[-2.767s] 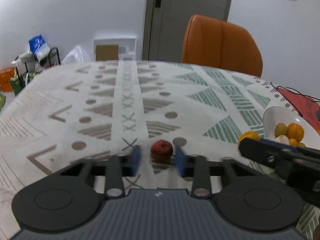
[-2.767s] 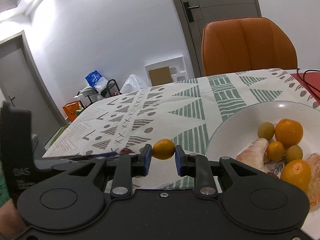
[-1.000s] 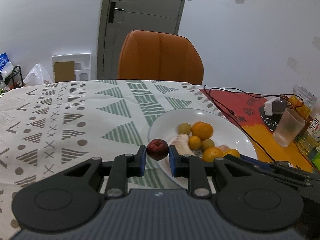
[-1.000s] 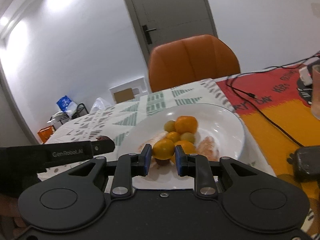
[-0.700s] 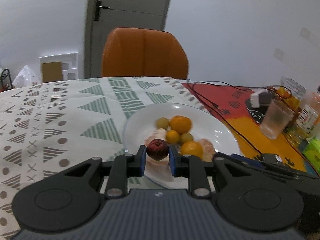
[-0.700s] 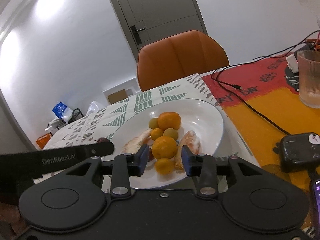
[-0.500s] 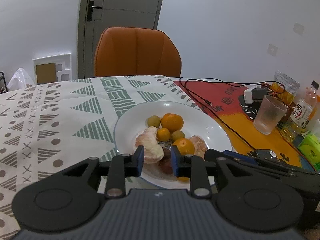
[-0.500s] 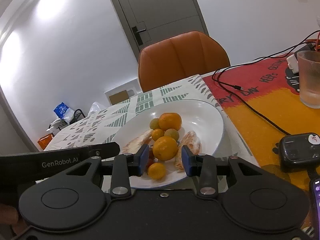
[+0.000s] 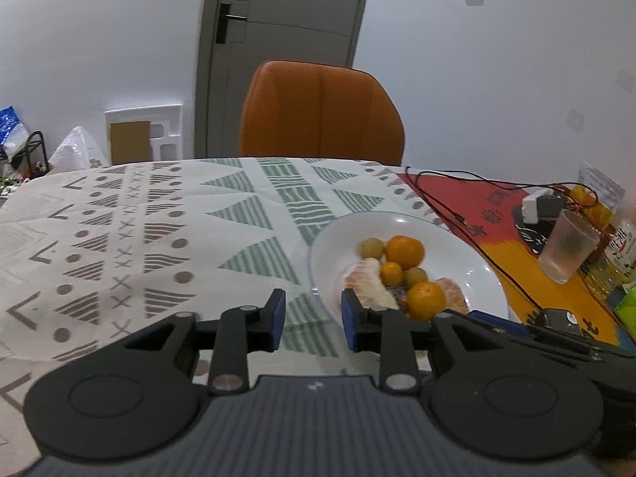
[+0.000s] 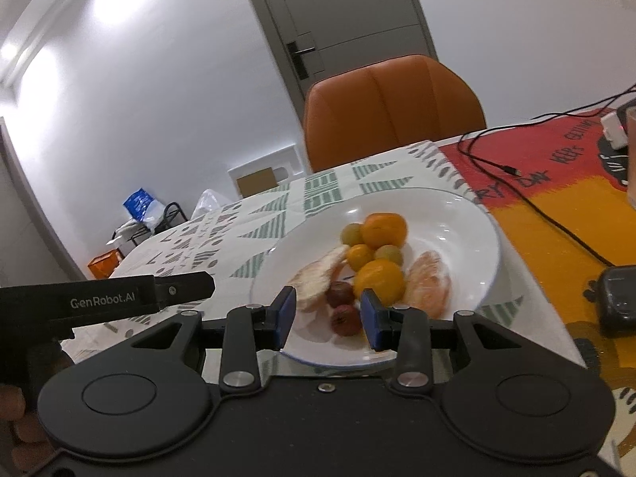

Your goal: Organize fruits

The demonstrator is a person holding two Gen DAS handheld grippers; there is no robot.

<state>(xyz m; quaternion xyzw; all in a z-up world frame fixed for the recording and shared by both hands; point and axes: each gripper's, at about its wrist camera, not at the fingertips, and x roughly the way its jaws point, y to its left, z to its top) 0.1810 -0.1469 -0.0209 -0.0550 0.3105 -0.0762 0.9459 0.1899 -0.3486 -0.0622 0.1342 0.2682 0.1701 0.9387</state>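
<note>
1. A white round plate (image 10: 469,214) sits on the patterned tablecloth and holds all the fruit.
2. A large orange (image 10: 384,230) lies toward the far side, with a small greenish fruit (image 10: 352,233) touching its left.
3. Nearer sit a small orange fruit (image 10: 359,256) and another greenish one (image 10: 388,254).
4. A second orange (image 10: 377,280) lies in the middle.
5. Two peeled citrus pieces flank the pile: one left (image 10: 318,274), one right (image 10: 429,284).
6. Two small dark red fruits (image 10: 345,318) lie nearest, close together.
</note>
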